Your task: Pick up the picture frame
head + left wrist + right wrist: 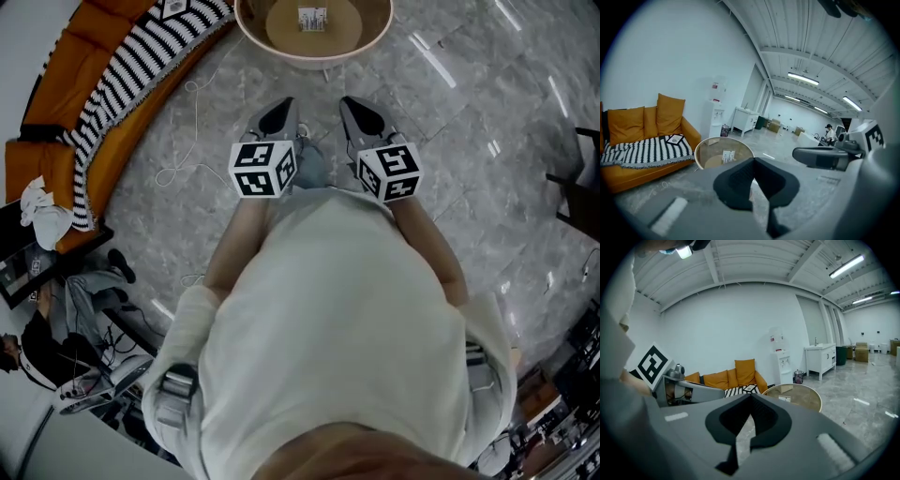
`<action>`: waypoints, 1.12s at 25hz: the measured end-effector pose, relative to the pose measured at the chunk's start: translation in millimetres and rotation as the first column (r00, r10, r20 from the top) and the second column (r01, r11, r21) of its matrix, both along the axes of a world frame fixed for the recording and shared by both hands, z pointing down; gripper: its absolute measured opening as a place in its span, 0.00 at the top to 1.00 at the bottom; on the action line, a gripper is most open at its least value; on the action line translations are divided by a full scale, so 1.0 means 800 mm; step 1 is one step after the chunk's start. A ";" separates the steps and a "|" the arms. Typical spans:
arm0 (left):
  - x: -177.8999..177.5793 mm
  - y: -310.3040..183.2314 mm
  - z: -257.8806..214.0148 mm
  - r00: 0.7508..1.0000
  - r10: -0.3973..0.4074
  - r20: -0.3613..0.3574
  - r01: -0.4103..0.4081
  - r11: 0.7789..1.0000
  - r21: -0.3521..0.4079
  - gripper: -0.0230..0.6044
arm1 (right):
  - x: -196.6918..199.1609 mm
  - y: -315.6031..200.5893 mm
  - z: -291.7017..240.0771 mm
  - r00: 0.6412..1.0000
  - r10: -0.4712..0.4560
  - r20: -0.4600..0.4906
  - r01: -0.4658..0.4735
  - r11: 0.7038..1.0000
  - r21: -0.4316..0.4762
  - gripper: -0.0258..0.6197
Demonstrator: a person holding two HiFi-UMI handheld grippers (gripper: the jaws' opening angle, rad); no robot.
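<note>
A small dark-bordered picture frame (675, 138) lies flat on the striped blanket (644, 152) of the orange sofa (628, 126); the right gripper view shows the frame (751, 389) too. A small white upright card (312, 19) stands in the middle of the round table (281, 52), ahead of both grippers. My left gripper (278, 111) and right gripper (361, 111) are held side by side over the floor, short of the table. Both are shut with nothing between their jaws. Each gripper view shows its own closed jaws, left (753, 161) and right (751, 397).
A white cable (187, 141) trails over the grey marble floor between the sofa and me. A water dispenser (779, 357), a bin (798, 377) and a white cabinet (819, 359) stand along the far wall. A dark chair (581, 178) is at my right, and clutter lies at my lower left.
</note>
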State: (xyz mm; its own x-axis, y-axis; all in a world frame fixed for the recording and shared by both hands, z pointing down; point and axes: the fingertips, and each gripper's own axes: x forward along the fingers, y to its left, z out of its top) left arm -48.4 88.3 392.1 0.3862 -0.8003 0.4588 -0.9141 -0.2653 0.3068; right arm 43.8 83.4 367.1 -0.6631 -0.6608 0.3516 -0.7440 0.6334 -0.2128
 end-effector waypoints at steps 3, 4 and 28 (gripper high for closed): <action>-0.007 -0.035 -0.008 1.000 0.027 -0.004 -0.027 1.000 0.003 0.96 | -0.014 -0.034 -0.008 1.000 0.000 -0.016 0.000 1.000 0.008 0.96; -0.008 -0.046 -0.010 0.999 0.037 -0.001 -0.037 0.999 0.003 0.96 | -0.018 -0.044 -0.011 1.000 0.001 -0.018 -0.001 1.000 0.008 0.96; -0.071 -0.211 0.065 0.992 0.123 0.023 -0.119 0.986 -0.114 0.96 | -0.063 -0.212 0.052 0.992 0.101 -0.077 -0.108 0.990 -0.086 0.96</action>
